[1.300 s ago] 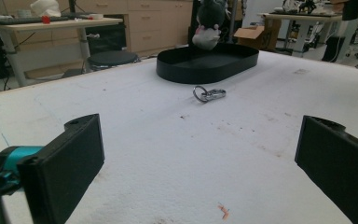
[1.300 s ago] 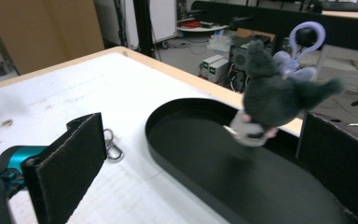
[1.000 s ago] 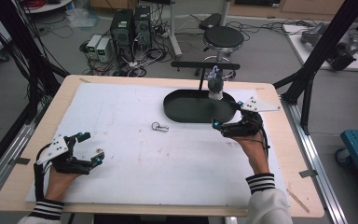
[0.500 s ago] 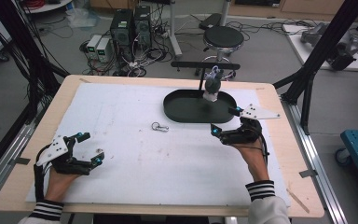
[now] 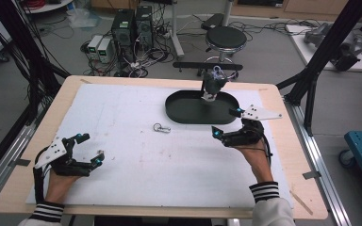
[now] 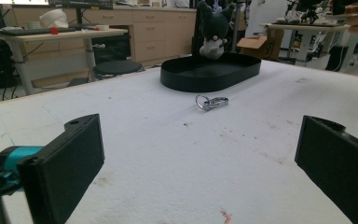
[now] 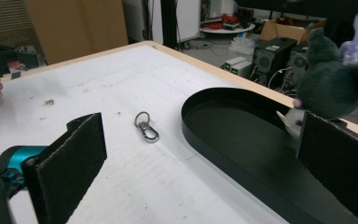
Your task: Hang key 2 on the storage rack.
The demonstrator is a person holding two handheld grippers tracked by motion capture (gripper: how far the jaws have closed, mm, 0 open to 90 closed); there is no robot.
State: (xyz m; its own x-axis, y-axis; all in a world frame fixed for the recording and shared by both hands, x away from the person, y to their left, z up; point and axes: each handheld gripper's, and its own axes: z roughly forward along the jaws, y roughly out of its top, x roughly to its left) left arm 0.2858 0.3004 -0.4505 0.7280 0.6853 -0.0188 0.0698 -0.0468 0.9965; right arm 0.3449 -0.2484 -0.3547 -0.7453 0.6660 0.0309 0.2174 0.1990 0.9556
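1. Keyring clip lies flat on the white mat of the bench, near the middle, just short of the black tray and apart from it.
2. My guess is that the clip is the thing to be picked up, since both pairs of jaws face it and it lies loose outside the tray.
3. Right gripper hovers low beside the tray's near right end, its jaws wide apart and holding nothing; it is turned left toward the clip, which probably sets up a sideways approach.
4. Left gripper rests near the bench's front left corner, well apart from the clip, jaws also spread and empty, seemingly parked out of the way.
5. A dark plush toy stands upright at the tray's far edge.
6. The right gripper view shows the clip's ring and snap hook clearly, and the tray's upright wall, which the high view flattens.
7. The left gripper view shows the clip lying between the jaws' line and the tray, with cupboards beyond.
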